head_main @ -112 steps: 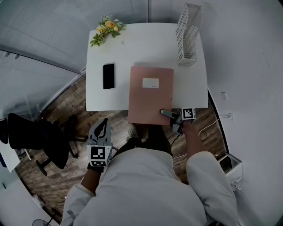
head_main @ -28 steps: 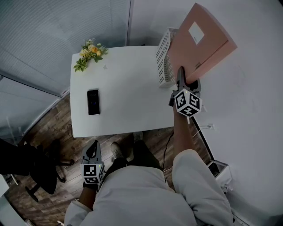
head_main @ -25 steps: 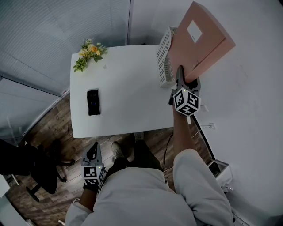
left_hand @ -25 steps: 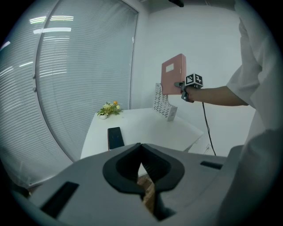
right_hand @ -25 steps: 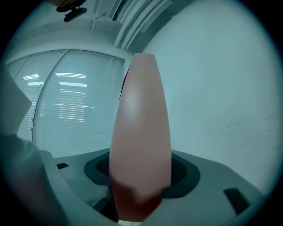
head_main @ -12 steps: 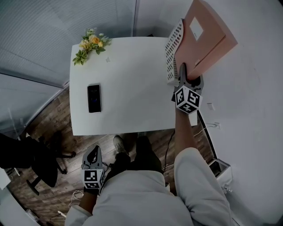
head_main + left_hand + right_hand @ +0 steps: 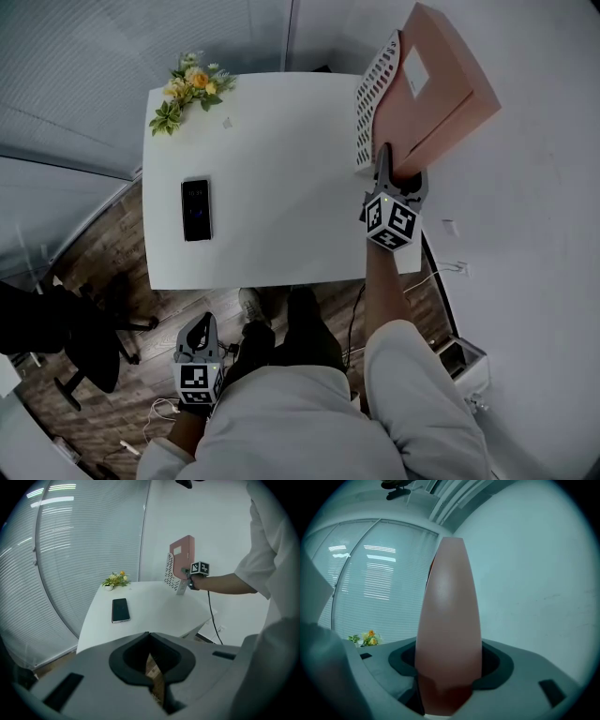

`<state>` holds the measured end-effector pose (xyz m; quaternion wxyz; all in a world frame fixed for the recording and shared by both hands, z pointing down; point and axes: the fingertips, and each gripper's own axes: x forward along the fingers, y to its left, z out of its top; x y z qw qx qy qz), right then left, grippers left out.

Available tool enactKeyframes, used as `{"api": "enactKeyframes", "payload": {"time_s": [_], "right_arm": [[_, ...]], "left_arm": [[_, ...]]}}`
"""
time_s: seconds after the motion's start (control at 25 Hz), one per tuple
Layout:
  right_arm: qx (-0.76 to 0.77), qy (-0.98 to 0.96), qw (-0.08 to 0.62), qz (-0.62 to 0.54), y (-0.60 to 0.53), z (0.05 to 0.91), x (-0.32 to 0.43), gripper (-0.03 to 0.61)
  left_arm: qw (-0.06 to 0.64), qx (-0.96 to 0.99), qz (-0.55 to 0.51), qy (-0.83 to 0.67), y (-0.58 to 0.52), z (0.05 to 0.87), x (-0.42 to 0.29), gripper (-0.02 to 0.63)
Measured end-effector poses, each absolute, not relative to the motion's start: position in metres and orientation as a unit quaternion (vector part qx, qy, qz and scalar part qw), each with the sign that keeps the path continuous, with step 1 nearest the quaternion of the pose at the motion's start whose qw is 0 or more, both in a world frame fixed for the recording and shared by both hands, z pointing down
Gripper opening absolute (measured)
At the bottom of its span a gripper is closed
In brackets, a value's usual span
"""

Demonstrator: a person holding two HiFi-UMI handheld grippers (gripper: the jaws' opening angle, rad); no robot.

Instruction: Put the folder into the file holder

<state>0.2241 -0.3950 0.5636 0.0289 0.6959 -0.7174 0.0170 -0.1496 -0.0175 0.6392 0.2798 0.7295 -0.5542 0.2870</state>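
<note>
A pink folder [image 7: 436, 89] with a white label stands upright on its edge, and my right gripper [image 7: 401, 171] is shut on its near lower corner. In the right gripper view the folder's spine [image 7: 449, 620] fills the space between the jaws. The white perforated file holder [image 7: 375, 89] stands at the table's far right corner, directly left of the folder. From the left gripper view the folder [image 7: 181, 562] rises above the holder [image 7: 169, 571]; I cannot tell whether its lower end is inside. My left gripper [image 7: 200, 328] hangs low beside the person's body, jaws together and empty.
The white table [image 7: 272, 187] carries a black phone [image 7: 195, 209] at its left and a flower bunch [image 7: 190, 89] at the far left corner. A white wall runs close along the right. A black office chair [image 7: 56, 328] stands on the wooden floor at left.
The right gripper has come down with the folder, which now sits lower against the file holder. The left gripper has sunk a little by the person's side.
</note>
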Motion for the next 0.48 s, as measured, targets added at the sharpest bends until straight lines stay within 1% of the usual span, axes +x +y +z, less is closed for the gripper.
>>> {"api": "enactKeyframes", "payload": {"time_s": [0.2,0.24,0.36,0.48], "right_arm": [[0.695,-0.717,0.052,0.025,-0.395,0.566,0.222,0.326],[0.692,-0.718,0.064,0.033,-0.395,0.569,0.221,0.358],[0.679,-0.726,0.096,0.05,-0.39,0.571,0.219,0.389],[0.67,-0.731,0.116,0.05,-0.384,0.555,0.22,0.409]], "left_arm": [[0.278,0.732,0.281,-0.555,-0.024,0.639,-0.146,0.009],[0.277,0.733,0.278,-0.556,-0.025,0.639,-0.145,0.009],[0.272,0.738,0.264,-0.558,-0.032,0.633,-0.142,0.009],[0.27,0.743,0.248,-0.56,-0.038,0.626,-0.139,0.009]]}}
